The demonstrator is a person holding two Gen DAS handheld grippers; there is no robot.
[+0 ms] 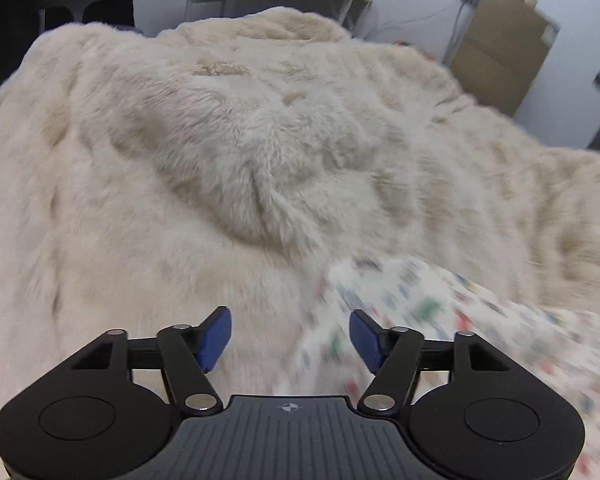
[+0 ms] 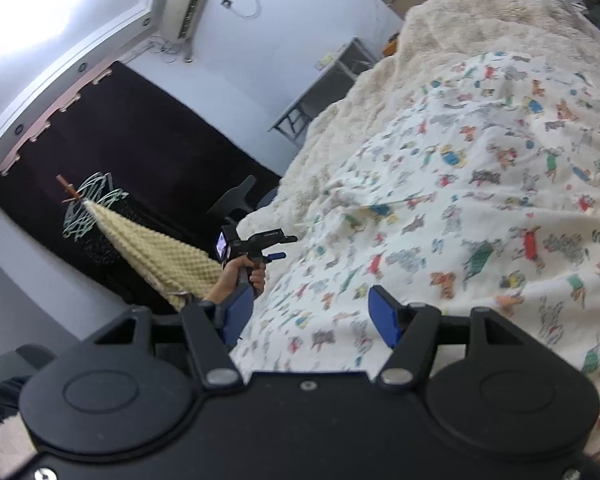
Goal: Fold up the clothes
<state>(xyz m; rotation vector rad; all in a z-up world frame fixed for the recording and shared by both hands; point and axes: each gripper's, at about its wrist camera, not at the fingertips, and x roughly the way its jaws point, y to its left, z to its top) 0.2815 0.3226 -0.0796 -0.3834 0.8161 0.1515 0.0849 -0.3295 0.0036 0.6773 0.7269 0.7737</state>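
both grippers, left gripper (image 1: 291,338) and right gripper (image 2: 311,314), spread wide, empty; printed garment (image 2: 460,208) (whole only from the right wrist)

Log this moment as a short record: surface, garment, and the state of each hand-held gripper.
surface: cream fluffy blanket covering the bed
garment: white cloth with small colourful animal print, spread on the blanket, not yet folded
left hand-held gripper: open, holding nothing, near the garment's edge
right hand-held gripper: open, holding nothing, over the garment
image quality: left wrist view blurred over the garment
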